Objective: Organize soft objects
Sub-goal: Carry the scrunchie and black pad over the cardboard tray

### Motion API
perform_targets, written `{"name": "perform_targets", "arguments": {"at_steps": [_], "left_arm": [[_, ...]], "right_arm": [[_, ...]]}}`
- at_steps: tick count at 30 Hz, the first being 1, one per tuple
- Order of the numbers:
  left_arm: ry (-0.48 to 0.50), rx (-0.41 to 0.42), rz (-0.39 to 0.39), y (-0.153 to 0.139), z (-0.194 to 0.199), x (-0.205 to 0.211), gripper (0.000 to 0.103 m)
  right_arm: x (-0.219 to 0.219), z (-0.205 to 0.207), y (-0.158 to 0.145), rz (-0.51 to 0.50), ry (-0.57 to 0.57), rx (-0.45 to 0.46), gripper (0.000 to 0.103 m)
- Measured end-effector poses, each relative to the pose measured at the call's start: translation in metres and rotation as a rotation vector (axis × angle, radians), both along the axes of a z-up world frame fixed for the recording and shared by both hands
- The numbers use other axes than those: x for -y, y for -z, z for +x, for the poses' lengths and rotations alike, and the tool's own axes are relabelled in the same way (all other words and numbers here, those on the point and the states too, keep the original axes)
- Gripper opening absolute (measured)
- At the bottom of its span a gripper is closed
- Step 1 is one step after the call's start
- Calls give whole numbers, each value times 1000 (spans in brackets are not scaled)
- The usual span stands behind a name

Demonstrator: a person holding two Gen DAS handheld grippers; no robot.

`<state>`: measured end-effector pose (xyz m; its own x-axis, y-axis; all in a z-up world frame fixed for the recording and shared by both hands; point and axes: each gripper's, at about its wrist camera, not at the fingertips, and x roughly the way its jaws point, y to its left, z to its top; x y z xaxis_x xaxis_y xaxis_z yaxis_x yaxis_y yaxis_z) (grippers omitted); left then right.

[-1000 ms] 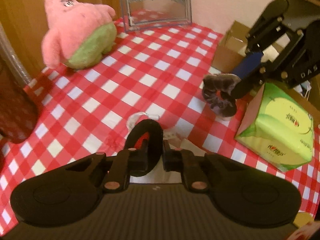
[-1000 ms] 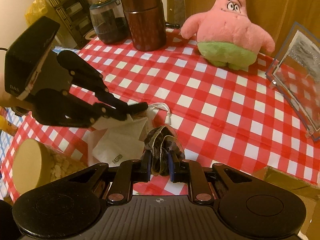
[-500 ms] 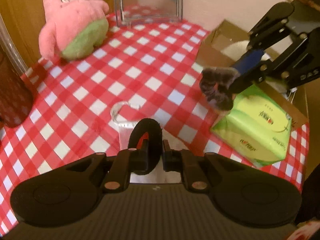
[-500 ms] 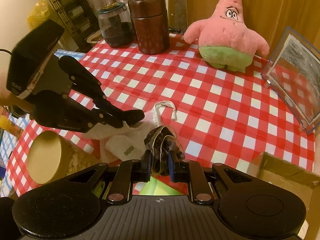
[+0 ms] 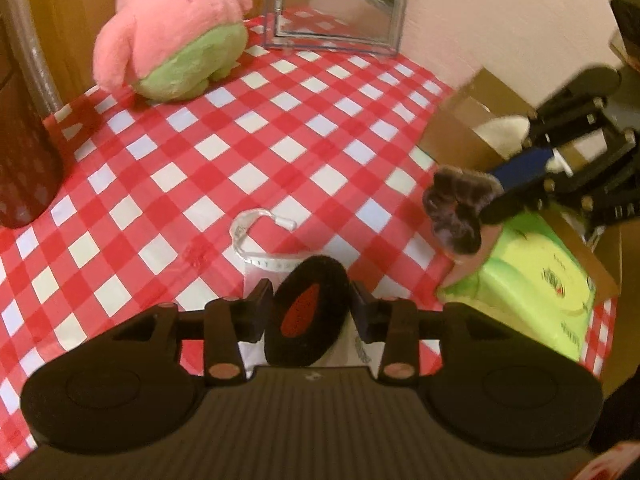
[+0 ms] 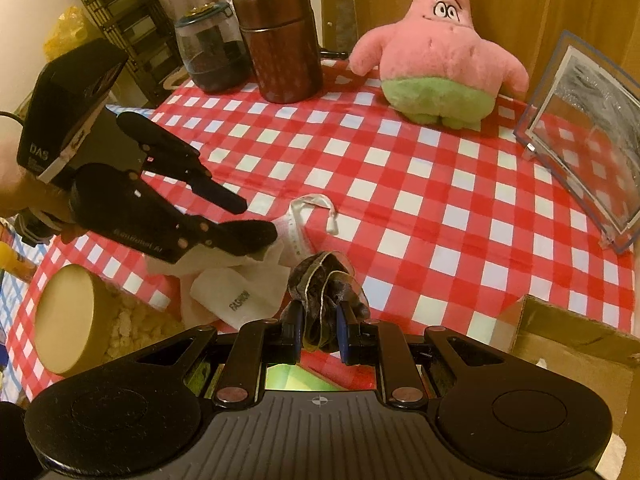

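— Two hair ties, is that right? Start at the left.

— Yes. In the left wrist view a brown canister stands at the far left edge of the checked tablecloth, and a pink starfish plush sits upright at the back. Right of the plush a clear frame leans at the wall.

— And the left gripper?

— Its jaws are spread. A black hair ring sits between the fingers, over a white sock that carries a clear plastic hook. I cannot tell whether the pads touch the ring.

— Further right?

— The right gripper is clamped on a dark velvet scrunchie, held in the air at the table's edge, just above a green tissue pack. A cardboard box stands open behind it.

— What does the right wrist camera add?

— A round tub with a tan lid lies on its side at the left. The left gripper shows there too, fingers apart, the lower one resting on the sock, which reads "FASHION". Behind stand a glass jar and the canister, side by side.

— And the middle?

— The scrunchie is pinched between the right gripper fingers, bunched upward. The plush is beyond, the frame to its right, the box corner lowest right.
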<state>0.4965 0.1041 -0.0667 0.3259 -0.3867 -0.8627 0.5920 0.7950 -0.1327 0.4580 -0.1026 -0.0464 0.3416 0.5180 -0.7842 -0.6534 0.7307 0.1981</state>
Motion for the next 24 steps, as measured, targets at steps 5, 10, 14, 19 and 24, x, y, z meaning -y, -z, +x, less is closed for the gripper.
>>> {"name": "perform_targets", "arguments": {"at_steps": [5, 10, 14, 19, 24], "left_arm": [[-24, -30, -24, 2, 7, -1, 26], [-29, -21, 4, 0, 5, 2, 11], [-64, 10, 0, -15, 3, -5, 10], [-106, 63, -8, -43, -4, -12, 10], [-91, 99, -8, -71, -20, 0, 10]], "right_arm": [[0, 0, 1, 1, 2, 1, 17], [2, -1, -5, 8, 11, 11, 17], [5, -6, -14, 18, 16, 25, 17], [8, -16, -30, 28, 23, 48, 17], [15, -33, -50, 37, 35, 74, 17]]}}
